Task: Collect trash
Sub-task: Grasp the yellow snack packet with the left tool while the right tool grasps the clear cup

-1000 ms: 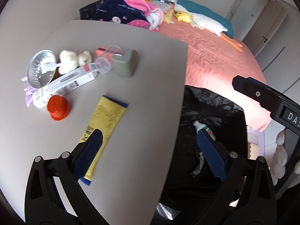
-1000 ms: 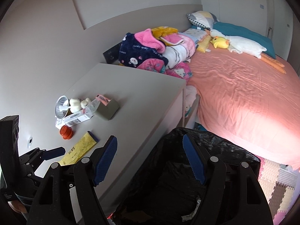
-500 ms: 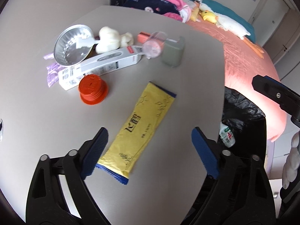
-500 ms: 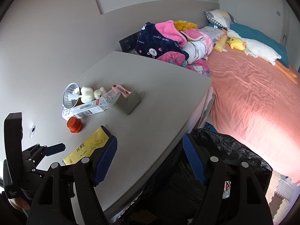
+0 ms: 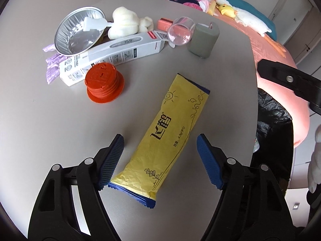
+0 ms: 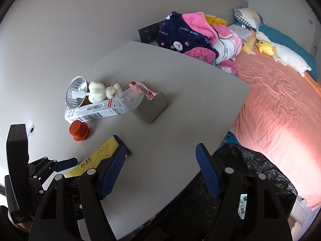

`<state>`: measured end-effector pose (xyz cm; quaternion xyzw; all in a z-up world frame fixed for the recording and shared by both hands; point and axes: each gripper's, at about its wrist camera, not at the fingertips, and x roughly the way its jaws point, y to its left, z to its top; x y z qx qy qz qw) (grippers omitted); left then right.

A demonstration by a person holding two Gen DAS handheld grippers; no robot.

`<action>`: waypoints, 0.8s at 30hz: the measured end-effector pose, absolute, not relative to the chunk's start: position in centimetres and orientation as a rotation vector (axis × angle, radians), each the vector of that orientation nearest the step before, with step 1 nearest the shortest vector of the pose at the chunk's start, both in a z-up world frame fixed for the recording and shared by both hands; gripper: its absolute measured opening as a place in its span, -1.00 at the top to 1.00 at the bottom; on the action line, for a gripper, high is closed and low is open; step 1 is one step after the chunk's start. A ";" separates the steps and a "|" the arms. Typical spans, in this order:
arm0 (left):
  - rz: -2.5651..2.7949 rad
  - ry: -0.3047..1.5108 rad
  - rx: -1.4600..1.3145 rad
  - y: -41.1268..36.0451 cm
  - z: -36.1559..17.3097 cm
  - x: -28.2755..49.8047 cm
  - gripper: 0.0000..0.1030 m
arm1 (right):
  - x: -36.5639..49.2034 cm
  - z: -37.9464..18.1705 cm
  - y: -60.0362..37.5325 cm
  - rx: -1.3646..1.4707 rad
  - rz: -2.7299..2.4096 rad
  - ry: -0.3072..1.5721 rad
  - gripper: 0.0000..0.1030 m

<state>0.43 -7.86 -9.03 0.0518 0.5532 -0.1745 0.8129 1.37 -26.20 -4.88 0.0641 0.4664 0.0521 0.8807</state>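
Observation:
A yellow wrapper [image 5: 168, 138] with blue ends lies flat on the grey table [image 5: 50, 120]. My left gripper [image 5: 160, 160] is open, with its fingers on either side of the wrapper's near end, just above it. The wrapper also shows in the right wrist view [image 6: 96, 158], partly behind a fingertip. My right gripper [image 6: 160, 172] is open and empty above the table's near edge. A black trash bag [image 6: 250, 172] stands open beside the table, to the right; it also shows in the left wrist view [image 5: 274, 124].
At the table's back left lie an orange cap [image 5: 103, 85], a white box [image 5: 112, 54], a foil dish [image 5: 78, 32], a white plush toy [image 5: 126, 24], a clear cup [image 5: 180, 32] and a grey-green block [image 5: 203, 40]. A pink bed [image 6: 280, 92] is to the right.
My left gripper has swung left from over the trash bag to over the table and now straddles the yellow wrapper. My right gripper has moved closer to the table.

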 end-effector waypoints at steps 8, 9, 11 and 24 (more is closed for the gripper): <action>-0.365 1.154 0.111 -6.8 -8.7 0.9 0.09 | 3.4 -5.7 -24.5 0.108 0.118 0.985 -0.42; -0.365 1.153 0.107 -6.7 -8.7 1.0 0.11 | 3.7 -5.8 -24.3 0.103 0.119 0.988 -0.42; -0.359 1.153 0.082 -6.4 -8.7 1.2 0.15 | 4.3 -6.2 -23.9 0.095 0.121 0.995 -0.42; -0.366 1.144 0.080 -6.3 -8.5 1.7 0.22 | 8.1 -7.7 -22.3 0.027 0.076 0.989 -0.39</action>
